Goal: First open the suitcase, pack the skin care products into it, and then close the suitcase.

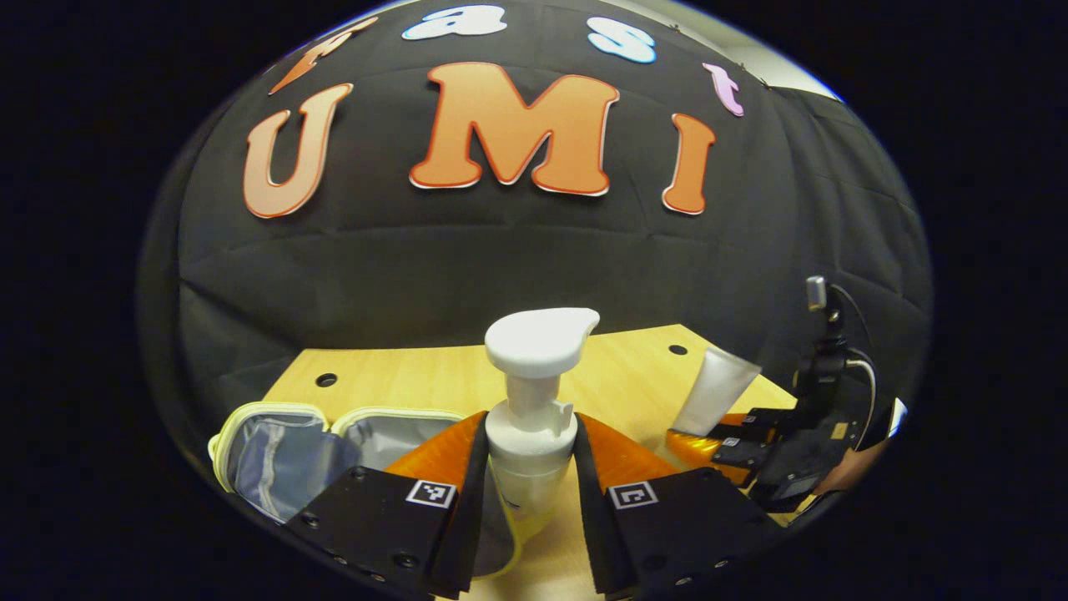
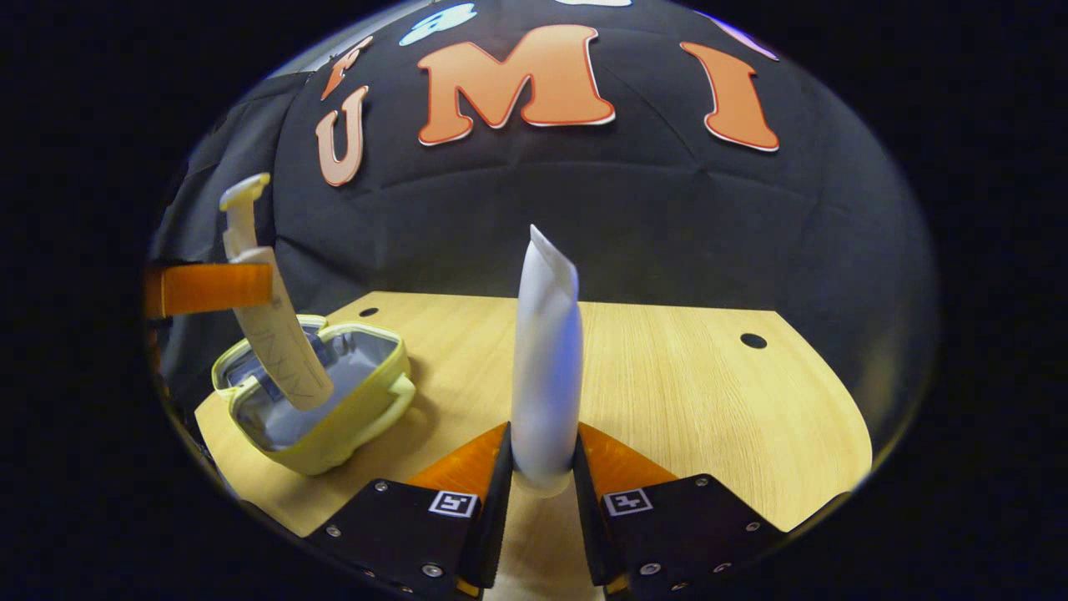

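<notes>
Pale yellow fabric edged the small suitcase (image 2: 334, 409), which lay open on the wooden counter (image 2: 684, 392), its grey lining showing and its lid folded back flat beside the base. In the left gripper view the same case sat low on the left, both halves spread apart.

Above the open case, the pump bottle (image 1: 534, 426) was held upright in the left tool (image 1: 527, 484), both fingers pressed against its body just below the collar of the white pump head. In the right gripper view the bottle hung tilted, its base inside or just over the case's compartment — which of the two could not be told. The bottle looked like rigid, smooth plastic, probably slippery and top-heavy with the pump on; the straight body under the collar seemed the safest place to hold it, never the pump head, which could press down or swivel.

The white tube (image 2: 546, 359) stood upright in the right tool (image 2: 541, 484), clamped near its cap end with the flat crimped tail pointing up, over bare counter and well apart from the case. A tube like this was likely light and soft, so a hard squeeze on the middle could dent it or force product out — the stiffer shoulder near the cap seemed the better hold.

Behind everything hung the booth's black cloth wall (image 2: 667, 234).
</notes>
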The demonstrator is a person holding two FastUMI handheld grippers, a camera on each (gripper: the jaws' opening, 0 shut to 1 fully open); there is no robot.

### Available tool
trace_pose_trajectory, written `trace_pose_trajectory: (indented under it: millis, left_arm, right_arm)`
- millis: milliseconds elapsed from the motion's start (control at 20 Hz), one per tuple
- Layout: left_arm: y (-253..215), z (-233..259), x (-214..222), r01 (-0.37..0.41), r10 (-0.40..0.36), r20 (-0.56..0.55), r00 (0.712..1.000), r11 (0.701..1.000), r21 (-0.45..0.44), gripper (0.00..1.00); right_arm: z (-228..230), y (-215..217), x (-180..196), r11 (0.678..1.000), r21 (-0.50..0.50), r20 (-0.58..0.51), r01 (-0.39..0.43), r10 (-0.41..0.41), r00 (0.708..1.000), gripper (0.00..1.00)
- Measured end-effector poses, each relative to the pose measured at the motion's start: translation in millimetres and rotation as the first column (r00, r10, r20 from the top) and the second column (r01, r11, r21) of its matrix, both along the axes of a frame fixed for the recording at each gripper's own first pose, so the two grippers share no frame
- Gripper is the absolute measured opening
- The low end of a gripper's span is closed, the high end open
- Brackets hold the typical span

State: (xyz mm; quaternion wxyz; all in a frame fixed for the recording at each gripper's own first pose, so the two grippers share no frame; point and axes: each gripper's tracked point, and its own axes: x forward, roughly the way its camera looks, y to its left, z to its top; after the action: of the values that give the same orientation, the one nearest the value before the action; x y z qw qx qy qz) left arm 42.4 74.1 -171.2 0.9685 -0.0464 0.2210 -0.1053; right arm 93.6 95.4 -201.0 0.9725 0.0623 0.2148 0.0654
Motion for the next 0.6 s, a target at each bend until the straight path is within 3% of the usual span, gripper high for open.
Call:
trace_pose_trajectory:
  millis: [350,600]
  left_arm:
    - [76,4,-12,-0.083,0.084,-0.040,0.996,0.996,0.018,0.52]
    - [112,-1,-15,-0.082,0.084,-0.058,0.995,0.996,0.034,0.52]
  right_arm:
    - [66,41,3,0.998,0.001,0.052,-0.067,0.067,0.996,0.41]
    - [91,71,3,0.996,-0.009,0.086,-0.093,0.093,0.992,0.40]
